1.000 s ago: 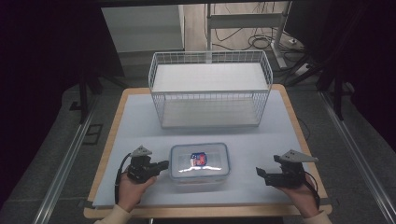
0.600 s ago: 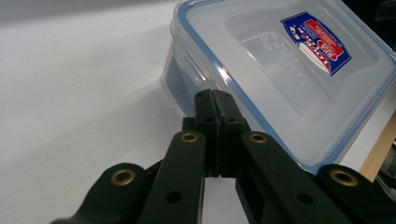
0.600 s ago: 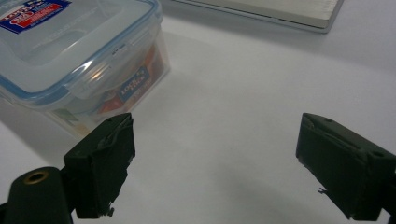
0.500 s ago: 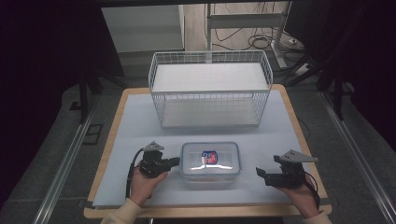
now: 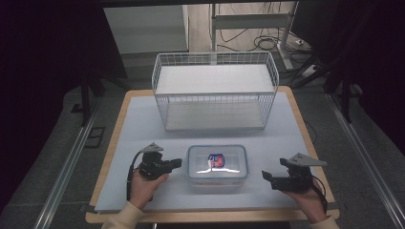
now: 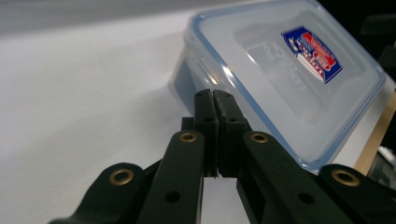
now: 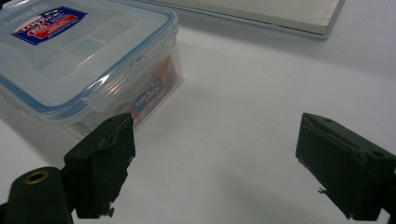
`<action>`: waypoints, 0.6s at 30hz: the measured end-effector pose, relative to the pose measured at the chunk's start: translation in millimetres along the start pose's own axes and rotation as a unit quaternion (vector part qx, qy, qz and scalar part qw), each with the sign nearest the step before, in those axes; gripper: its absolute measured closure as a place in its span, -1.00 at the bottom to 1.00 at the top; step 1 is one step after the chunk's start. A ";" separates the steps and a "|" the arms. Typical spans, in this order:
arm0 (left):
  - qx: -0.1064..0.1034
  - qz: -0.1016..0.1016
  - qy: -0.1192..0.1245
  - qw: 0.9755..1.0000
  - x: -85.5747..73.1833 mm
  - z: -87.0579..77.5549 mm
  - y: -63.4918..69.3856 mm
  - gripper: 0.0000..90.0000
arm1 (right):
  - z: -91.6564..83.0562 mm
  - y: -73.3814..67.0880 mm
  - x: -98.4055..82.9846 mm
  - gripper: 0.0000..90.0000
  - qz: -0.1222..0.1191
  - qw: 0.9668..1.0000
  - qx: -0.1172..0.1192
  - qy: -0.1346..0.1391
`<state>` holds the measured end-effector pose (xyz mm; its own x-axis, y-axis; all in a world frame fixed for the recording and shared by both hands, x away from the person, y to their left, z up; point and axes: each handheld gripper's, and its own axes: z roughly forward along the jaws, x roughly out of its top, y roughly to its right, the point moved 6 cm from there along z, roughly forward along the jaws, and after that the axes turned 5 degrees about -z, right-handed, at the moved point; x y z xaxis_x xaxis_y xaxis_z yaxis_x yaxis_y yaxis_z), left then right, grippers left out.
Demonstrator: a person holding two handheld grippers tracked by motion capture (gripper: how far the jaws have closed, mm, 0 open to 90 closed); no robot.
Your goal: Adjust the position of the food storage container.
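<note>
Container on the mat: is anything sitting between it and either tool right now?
Nothing visible. The closed left tool points at the container from its left, with bare mat in the small gap. The open right tool waits apart at its right, again with bare mat between.

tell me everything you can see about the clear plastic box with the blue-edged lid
The clear rectangular plastic box with a blue-sealed lid lies flat and closed on the white table mat, in front of the white wire basket. A red, white and blue sticker sits on the lid; orange and blue packaging shows through one side wall.
</note>
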<state>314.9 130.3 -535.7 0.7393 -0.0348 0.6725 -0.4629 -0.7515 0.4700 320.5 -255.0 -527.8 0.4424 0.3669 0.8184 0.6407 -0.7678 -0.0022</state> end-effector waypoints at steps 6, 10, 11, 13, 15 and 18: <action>0.006 -0.010 0.013 1.000 -3.1 -12.6 -8.2 0.88 | 0.9 -1.7 1.0 -0.73 -0.002 1.000 0.008 0.006; 0.018 -0.014 0.019 1.000 -3.1 -15.5 -8.9 0.54 | 2.1 -2.8 0.2 -0.74 -0.007 1.000 0.005 0.004; 0.021 -0.015 0.022 0.999 -3.0 -16.6 -9.0 0.45 | 2.3 -2.9 -0.1 -0.74 -0.008 1.000 0.004 0.003; 0.019 -0.020 0.023 0.999 -2.9 -18.4 -8.5 0.26 | 2.4 -3.7 0.3 -0.74 -0.006 1.000 0.006 0.005; 0.013 -0.024 0.015 1.000 -3.4 -19.1 -7.1 -0.01 | 2.4 -4.5 1.2 -0.74 0.000 1.000 0.010 0.009; 0.006 -0.027 0.012 1.000 -3.7 -20.3 -3.9 -0.26 | 3.8 -7.1 1.6 -0.74 0.006 1.000 0.018 0.009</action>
<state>304.0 146.8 -528.4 0.7513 0.0222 0.6595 -0.4166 -0.7591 0.5002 319.0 -246.9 -528.7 0.4395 0.3487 0.8278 0.6584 -0.7520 -0.0329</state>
